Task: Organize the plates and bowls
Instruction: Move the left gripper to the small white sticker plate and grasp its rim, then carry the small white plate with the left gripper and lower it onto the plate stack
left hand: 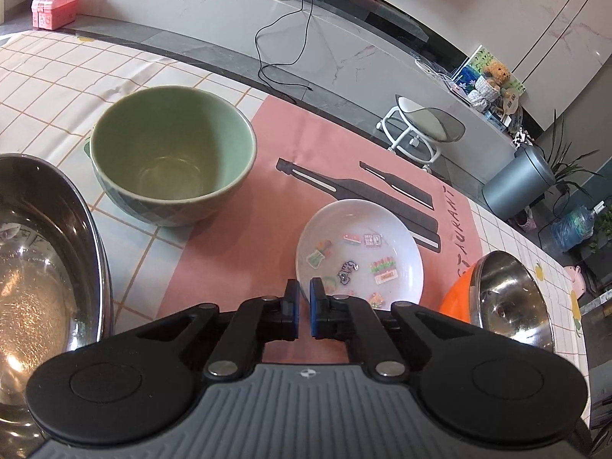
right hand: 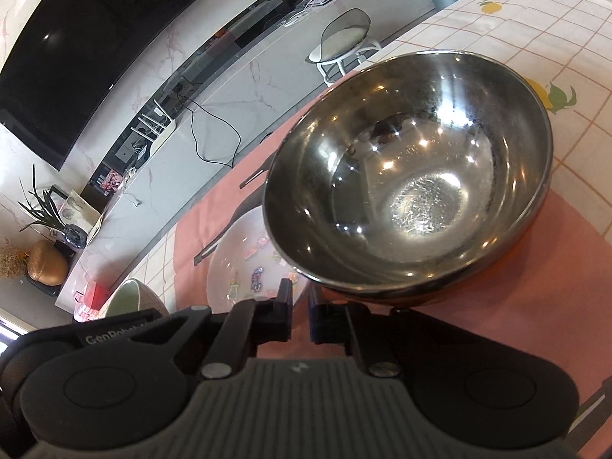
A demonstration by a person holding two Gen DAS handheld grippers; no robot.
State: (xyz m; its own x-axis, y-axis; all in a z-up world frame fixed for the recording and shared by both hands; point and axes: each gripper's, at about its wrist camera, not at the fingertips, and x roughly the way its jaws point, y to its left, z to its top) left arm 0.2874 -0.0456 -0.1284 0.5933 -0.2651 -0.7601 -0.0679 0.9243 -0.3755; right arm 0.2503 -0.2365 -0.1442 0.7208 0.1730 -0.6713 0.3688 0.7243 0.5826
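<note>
Here, the left gripper (left hand: 305,288) pinches the near rim of the white sticker-patterned plate (left hand: 359,248) on the pink placemat (left hand: 237,252), the right gripper (right hand: 300,300) clamps the near rim of the orange-bottomed steel bowl (right hand: 409,176), and the green ceramic bowl (left hand: 172,157) stands farther off.

Bright daylight, both views sharp. Star-shaped glare dots the steel bowl (right hand: 413,176); soft shadows lie on the desk (left hand: 229,252). Fisheye bends the edges, corners go dark.
</note>
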